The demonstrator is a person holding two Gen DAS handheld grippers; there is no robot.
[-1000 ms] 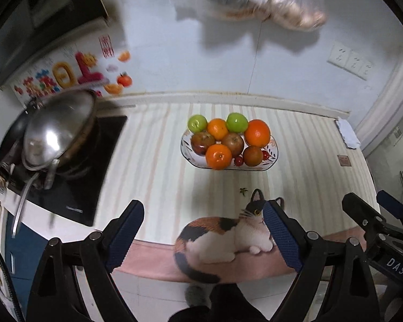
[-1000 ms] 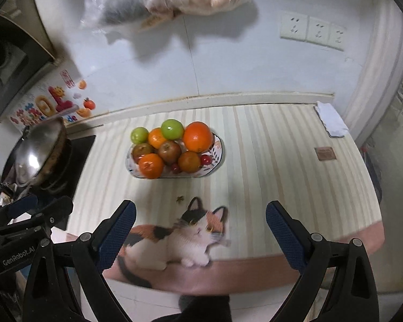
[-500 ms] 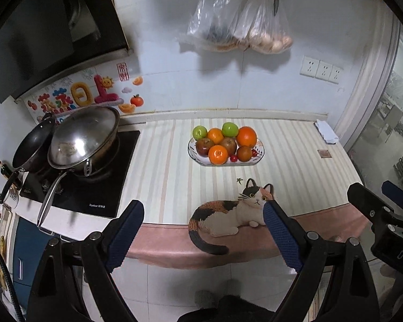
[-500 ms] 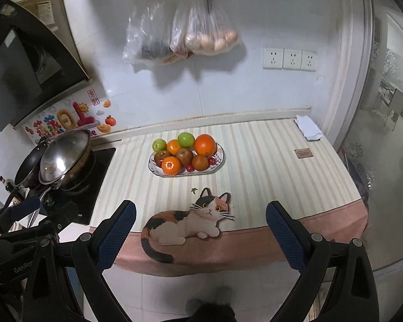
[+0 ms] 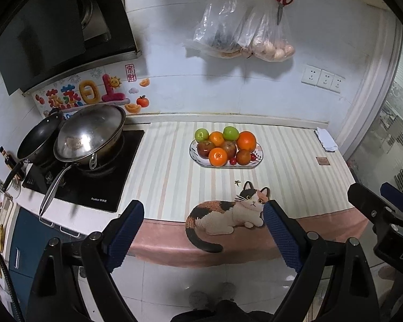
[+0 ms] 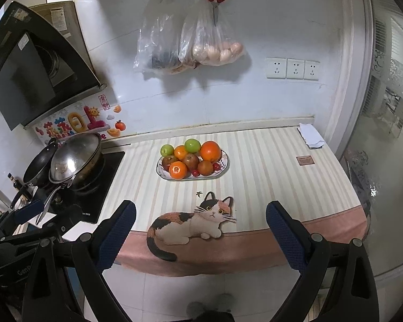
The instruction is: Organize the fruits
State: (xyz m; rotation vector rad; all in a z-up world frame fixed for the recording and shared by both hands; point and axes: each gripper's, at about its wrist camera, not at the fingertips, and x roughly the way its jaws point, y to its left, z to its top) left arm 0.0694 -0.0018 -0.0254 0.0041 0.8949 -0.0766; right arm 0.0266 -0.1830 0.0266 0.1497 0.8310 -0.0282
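Striped counter (image 6: 268, 166) with fruit plate (image 6: 224, 161) beside stove (image 5: 126, 161), perhaps eggs bagged above; both tools wide open, empty.

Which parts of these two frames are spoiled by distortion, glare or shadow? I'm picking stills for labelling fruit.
Left wrist view: fisheye bends the counter edge, corners black; plate of fruit sharp. Right wrist view: same bending; hanging bags cast soft wall shadows, glass door shows reflections, wok has mild glare.
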